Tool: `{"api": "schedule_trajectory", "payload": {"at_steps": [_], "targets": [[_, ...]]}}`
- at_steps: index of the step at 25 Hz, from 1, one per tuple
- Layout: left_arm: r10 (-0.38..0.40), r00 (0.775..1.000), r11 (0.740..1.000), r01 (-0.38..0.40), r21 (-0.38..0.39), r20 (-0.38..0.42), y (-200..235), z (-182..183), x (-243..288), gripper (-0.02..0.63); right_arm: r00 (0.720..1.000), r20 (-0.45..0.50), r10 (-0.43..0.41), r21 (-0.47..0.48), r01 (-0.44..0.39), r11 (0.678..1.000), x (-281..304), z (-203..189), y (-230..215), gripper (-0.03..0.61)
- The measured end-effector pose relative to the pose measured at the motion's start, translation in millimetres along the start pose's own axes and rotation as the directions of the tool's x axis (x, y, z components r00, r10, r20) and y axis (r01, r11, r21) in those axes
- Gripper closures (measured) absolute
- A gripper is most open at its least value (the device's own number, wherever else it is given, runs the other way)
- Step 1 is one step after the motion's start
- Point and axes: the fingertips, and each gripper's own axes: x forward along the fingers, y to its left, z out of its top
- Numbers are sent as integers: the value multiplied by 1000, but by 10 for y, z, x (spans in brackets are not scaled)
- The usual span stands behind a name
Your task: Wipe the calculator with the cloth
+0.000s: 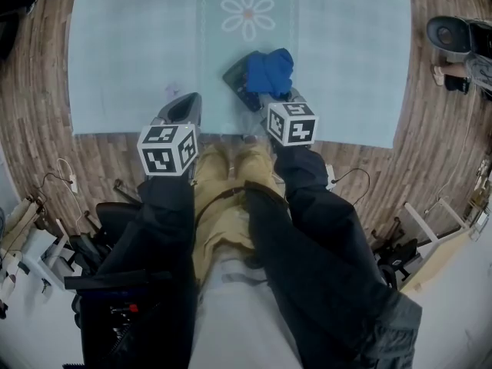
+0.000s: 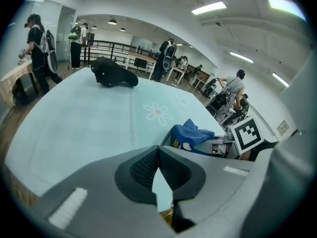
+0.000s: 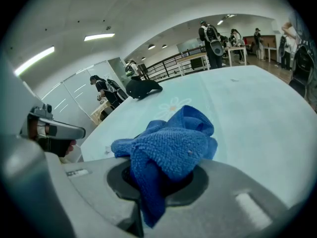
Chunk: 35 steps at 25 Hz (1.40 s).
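Note:
A bunched blue cloth [image 1: 270, 71] lies on top of a dark calculator [image 1: 238, 83] near the front edge of the pale green table cover. My right gripper [image 1: 278, 98] is shut on the blue cloth [image 3: 166, 155], which spills out forward between its jaws. From the left gripper view the cloth [image 2: 192, 134] and a strip of the calculator [image 2: 174, 142] show to the right. My left gripper [image 1: 183, 110] hovers over the cover's front edge, left of the calculator, its jaws closed tip to tip with nothing between them.
The green cover [image 1: 138, 44] has a white flower print [image 1: 247, 12] at its middle. A black bag [image 2: 113, 73] sits at the table's far end. Wooden floor [image 1: 38, 91] surrounds it. Several people stand around the room behind.

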Motion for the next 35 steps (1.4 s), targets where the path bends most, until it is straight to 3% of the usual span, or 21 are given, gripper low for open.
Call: {"api": "schedule_trajectory", "payload": {"at_steps": [12, 23, 30, 35], "targets": [[-5, 1000, 1000, 5, 4, 0, -2, -18, 17, 614, 993, -62, 98, -40, -100, 994, 87, -268, 409, 509], [-6, 999, 1000, 5, 16, 34, -16, 122, -90, 614, 968, -101, 229, -31, -233, 972, 0, -389, 828, 511], [-18, 997, 999, 15, 33, 80, -83, 370, 13, 614, 954, -51, 297, 15, -296, 955, -132, -205, 864, 509], [-44, 987, 997, 34, 66, 153, -228, 641, -65, 614, 956, 66, 285, 39, -288, 957, -395, 126, 823, 509]]}}
